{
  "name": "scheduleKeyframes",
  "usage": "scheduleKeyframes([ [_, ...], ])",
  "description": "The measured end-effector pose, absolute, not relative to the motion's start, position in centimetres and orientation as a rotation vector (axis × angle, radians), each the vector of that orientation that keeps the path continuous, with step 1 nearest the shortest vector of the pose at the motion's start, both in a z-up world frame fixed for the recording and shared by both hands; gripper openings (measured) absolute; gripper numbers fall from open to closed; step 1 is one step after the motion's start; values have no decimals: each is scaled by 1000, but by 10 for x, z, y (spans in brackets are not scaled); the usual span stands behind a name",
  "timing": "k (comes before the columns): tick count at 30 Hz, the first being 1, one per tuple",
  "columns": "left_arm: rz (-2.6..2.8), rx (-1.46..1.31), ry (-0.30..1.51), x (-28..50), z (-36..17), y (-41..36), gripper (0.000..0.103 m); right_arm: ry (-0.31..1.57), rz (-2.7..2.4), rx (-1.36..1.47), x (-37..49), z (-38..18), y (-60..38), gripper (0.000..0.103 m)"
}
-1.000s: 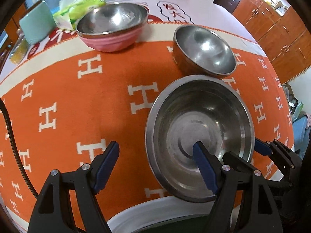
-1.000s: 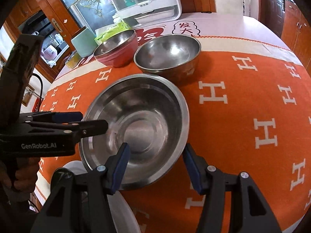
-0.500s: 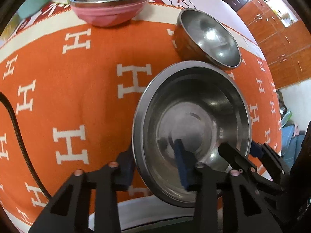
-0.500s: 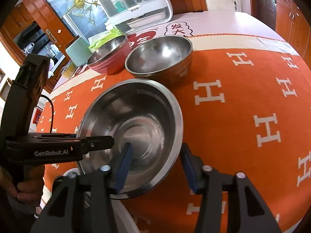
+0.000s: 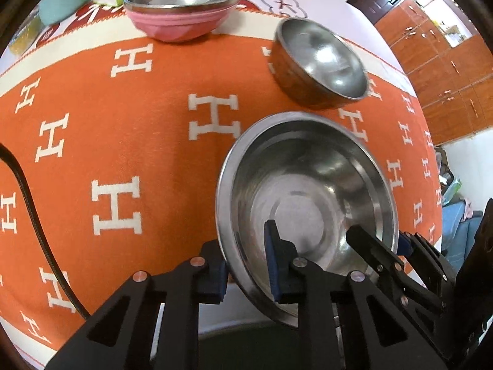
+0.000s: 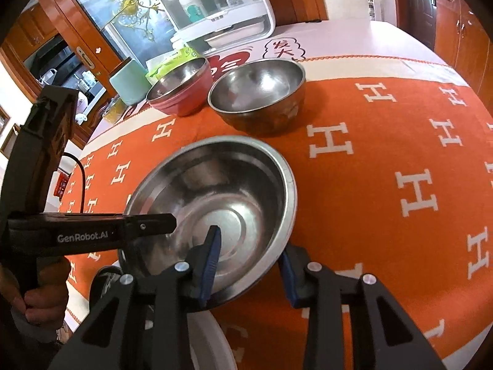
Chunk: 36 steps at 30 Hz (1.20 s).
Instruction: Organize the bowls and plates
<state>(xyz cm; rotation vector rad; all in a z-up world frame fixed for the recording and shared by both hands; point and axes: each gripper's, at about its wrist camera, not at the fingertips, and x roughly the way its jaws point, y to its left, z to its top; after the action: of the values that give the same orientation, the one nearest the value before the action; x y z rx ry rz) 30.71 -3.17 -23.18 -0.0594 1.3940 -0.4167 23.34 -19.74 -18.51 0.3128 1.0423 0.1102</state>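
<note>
A: Left gripper (image 5: 246, 266) first, from its own camera: one blue pad sits outside the wall of the wide steel bowl (image 5: 308, 197), the other inside, clamped across the near rim.

B: And that bowl is tilted, its near edge up off the orange cloth (image 5: 123, 123) at the table's front edge. Behind it a smaller steel bowl (image 5: 320, 64) stands on the cloth, and further back a pink bowl (image 5: 181, 6) with a steel one nested in it.

A: Over to the right wrist camera. Right gripper (image 6: 251, 260) straddles the same wide bowl's (image 6: 222, 191) near rim, one pad inside, one outside.

B: Is it pinching, though? The outer pad looks just off the wall, so I cannot tell.

A: Fair. The left tool reaches in from the left side, its tip over the bowl's rim. A white plate (image 6: 209, 339) peeks out beneath, down by the fingers.

B: The small steel bowl (image 6: 258, 92) and pink bowl (image 6: 185, 92) stand side by side beyond.
</note>
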Motion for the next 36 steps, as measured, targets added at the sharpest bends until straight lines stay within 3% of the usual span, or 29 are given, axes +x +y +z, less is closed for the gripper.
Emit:
scheduleKeyframes([
  [21,-629,98,1253,233,-175,-86,20,862,-92,231,152,-136,-214,36],
  [36,-821,300,1277,180,-196,-147,22,837,-345,302,70,-153,-238,36],
])
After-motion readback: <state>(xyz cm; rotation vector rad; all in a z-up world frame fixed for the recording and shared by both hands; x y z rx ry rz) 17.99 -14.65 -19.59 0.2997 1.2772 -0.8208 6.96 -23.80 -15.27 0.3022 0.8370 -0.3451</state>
